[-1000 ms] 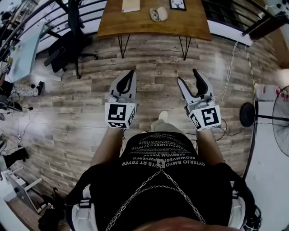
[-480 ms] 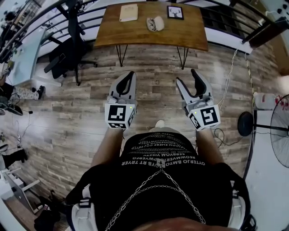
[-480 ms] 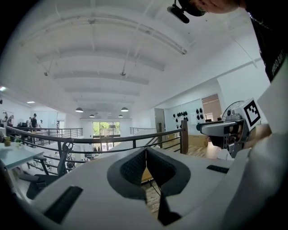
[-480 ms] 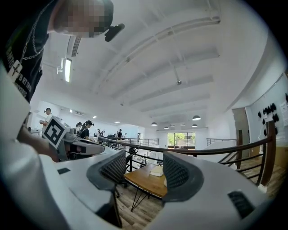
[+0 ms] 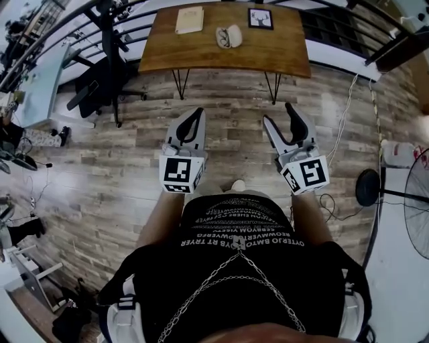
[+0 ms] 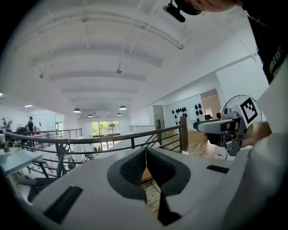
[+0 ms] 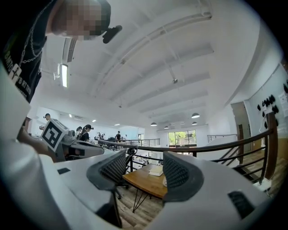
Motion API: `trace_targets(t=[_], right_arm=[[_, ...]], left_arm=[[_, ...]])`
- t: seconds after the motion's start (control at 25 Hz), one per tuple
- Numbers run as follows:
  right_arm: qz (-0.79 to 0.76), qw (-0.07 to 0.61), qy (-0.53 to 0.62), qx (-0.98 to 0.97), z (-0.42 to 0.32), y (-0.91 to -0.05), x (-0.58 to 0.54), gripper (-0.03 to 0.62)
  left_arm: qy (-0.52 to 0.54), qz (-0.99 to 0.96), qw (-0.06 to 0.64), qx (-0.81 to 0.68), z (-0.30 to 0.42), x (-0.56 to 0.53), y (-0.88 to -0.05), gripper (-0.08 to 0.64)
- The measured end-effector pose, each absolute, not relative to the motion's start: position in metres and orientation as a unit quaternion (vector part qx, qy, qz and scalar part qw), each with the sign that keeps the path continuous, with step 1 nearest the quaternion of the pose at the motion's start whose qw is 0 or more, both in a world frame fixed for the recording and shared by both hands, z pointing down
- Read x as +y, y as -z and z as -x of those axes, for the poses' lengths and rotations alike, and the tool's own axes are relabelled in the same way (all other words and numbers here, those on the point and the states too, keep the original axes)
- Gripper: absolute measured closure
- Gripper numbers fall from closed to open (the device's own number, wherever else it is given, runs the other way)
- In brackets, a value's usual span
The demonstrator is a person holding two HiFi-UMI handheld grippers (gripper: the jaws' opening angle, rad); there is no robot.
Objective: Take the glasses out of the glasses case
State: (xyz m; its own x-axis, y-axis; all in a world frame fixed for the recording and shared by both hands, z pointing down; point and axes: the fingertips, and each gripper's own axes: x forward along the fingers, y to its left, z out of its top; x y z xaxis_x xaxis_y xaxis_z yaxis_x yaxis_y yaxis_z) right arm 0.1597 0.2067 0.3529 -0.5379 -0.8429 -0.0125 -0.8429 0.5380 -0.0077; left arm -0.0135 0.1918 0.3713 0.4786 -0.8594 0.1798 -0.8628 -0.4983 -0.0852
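Observation:
The glasses case (image 5: 228,35) is a small pale oval shape on the wooden table (image 5: 281,53) far ahead of me, too small to tell whether the glasses are in it. My left gripper (image 5: 195,115) is held at waist height over the floor, jaws closed together with nothing between them (image 6: 145,158). My right gripper (image 5: 280,115) hangs beside it, its jaws apart and empty (image 7: 144,173). In the right gripper view the table (image 7: 141,182) shows between the jaws. Both grippers are well short of the table.
A notebook (image 5: 190,19) and a framed picture (image 5: 261,18) also lie on the table. A black office chair (image 5: 100,74) stands to its left, a floor fan (image 5: 419,208) and cables at the right. Wood-plank floor (image 5: 228,100) lies between me and the table; a railing (image 7: 202,143) runs behind it.
The table sits lower in the head view, with more of its top showing. Both grippers keep the same pose.

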Motion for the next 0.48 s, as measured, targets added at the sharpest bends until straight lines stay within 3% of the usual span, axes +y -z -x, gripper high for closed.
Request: trace_targets(t=[0.48], right_arm=[[0.485, 0.009, 0.008, 0.875, -0.159, -0.362, 0.197, 0.347]], left_arm=[[-0.105, -0.864, 0.011, -0.492, 0.011, 0.179, -0.377, 0.532]])
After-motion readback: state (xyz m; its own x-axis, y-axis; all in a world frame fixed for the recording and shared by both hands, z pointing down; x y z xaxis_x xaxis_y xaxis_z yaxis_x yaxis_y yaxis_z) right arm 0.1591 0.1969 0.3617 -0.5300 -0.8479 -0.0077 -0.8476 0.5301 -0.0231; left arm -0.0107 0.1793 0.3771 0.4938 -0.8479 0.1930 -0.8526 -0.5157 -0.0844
